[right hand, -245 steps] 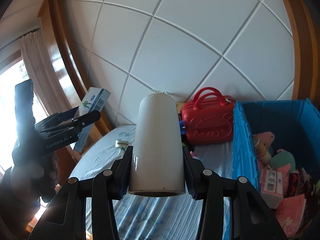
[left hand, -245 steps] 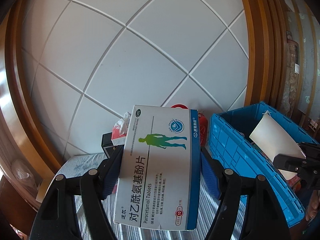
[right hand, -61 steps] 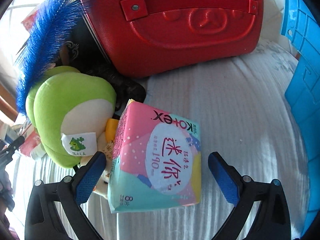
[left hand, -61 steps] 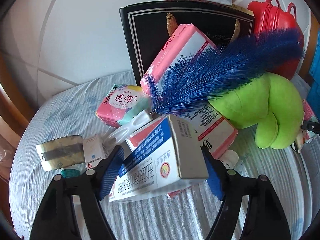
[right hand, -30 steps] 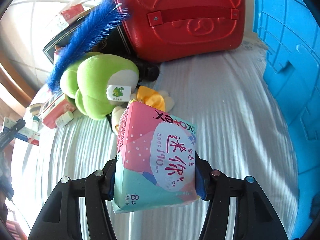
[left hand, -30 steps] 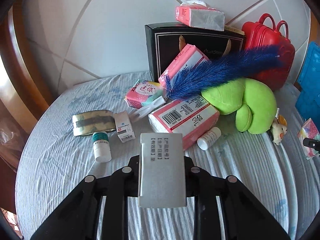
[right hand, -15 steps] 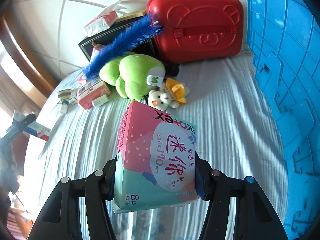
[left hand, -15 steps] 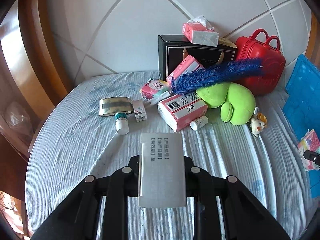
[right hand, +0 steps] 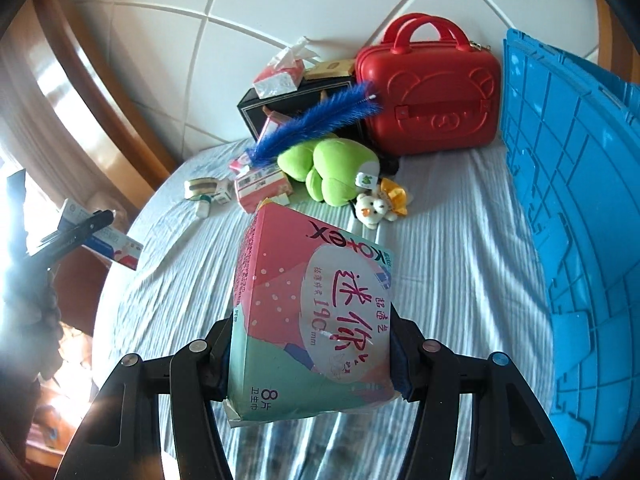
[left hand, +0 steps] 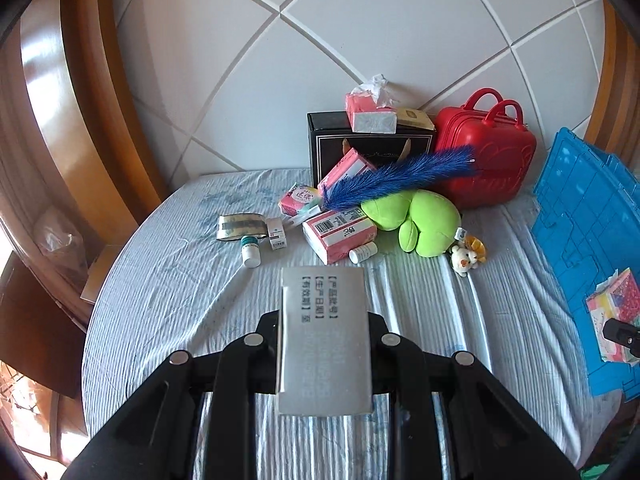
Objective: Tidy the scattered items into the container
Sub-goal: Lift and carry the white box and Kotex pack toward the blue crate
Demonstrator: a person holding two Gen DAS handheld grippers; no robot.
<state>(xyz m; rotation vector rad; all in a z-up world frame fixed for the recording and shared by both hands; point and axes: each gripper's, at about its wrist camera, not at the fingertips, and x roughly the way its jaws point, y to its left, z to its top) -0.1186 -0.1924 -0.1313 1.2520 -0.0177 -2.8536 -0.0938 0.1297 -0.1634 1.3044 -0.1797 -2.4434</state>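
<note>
1. The left gripper (left hand: 324, 344) was clamped on a flat medicine box (left hand: 325, 340), held above the striped bedsheet (left hand: 168, 280). Its long axis ran 6 to 12 along the fingers, grey printed end flap facing the camera.
2. The right gripper (right hand: 312, 340) was pinching a pink-and-teal Kotex pack (right hand: 312, 312), long axis about 6 to 12, logo end toward 12.
3. The blue crate (right hand: 568, 216) sat at 3 o'clock of that pack, well clear.
4. The rest of the clutter, with a green plush (left hand: 416, 216) and a red case (left hand: 484, 152), was up around 12.
</note>
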